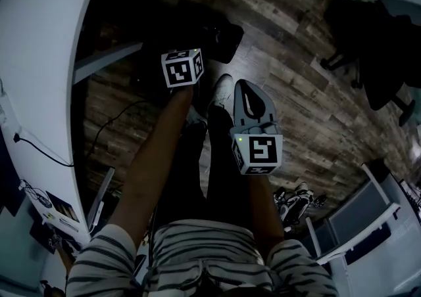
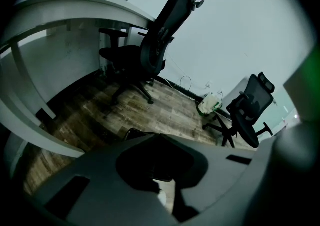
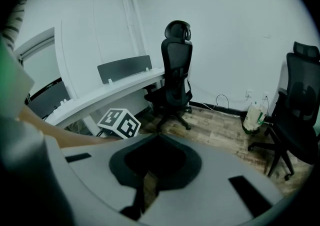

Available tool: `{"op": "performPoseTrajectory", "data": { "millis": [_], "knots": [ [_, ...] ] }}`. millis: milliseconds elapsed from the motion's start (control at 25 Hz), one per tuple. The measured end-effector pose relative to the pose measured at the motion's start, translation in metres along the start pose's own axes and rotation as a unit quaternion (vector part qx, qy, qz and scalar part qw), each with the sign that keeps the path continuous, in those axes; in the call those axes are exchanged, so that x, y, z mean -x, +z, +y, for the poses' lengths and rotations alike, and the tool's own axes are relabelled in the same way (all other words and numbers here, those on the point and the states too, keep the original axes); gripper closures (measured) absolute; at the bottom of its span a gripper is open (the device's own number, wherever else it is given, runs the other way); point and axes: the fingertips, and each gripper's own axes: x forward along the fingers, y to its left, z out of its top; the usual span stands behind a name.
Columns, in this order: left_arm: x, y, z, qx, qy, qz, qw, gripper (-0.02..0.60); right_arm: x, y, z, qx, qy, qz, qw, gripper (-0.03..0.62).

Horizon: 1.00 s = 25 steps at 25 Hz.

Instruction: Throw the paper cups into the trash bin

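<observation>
Left tongs (image 2: pixel 160 138): smooth grey moulded plastic. The tips meet, leaving only the dark heart-shaped hollow behind them, and nothing is gripped. Right tongs (image 3: pixel 159 139): same pattern, matte grey, tips likewise closed, with a thin slit below the hollow and nothing gripped. Each carries a white cube (image 1: pixel 182 68) printed with black square markers.

Both sit above the floor (image 1: pixel 296 46), which is laid in rough-grained brown wood planks of mixed tone. A dark rounded object (image 1: pixel 220 39) lies on the floor just beyond the left cube and is too dim to identify. The paper cups cannot be located in any view.

Bench (image 1: pixel 39 59): white and glossy, with a long curved edge and a thin black cable (image 1: pixel 39 150) lying on it. A black office chair (image 3: pixel 175 70) with a tall back and headrest stands beside the bench. A second black chair (image 2: pixel 250 112), mesh-backed, stands near a white bag (image 3: pixel 254 115) with green print, set against a plain pale wall.

The person's shirt (image 1: pixel 197 256) is a soft fabric with dark and light stripes.
</observation>
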Motion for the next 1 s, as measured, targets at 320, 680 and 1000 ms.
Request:
{"op": "performPoseTrajectory", "data": {
  "millis": [320,680,1000],
  "knots": [
    [0.054,0.014,-0.02,-0.017,-0.009,-0.019,0.9996,0.557,0.026,0.031,0.012,0.007,-0.005,-0.025,1.0,0.583],
    [0.119,0.039,-0.037,-0.027,-0.02,-0.064,0.9974,0.557,0.055,0.06,0.03,0.016,-0.001,-0.052,0.999,0.583],
    [0.179,0.057,-0.06,-0.05,-0.04,-0.102,0.9928,0.558,0.078,0.08,0.043,0.013,-0.004,-0.071,0.997,0.583]
  ]
}}
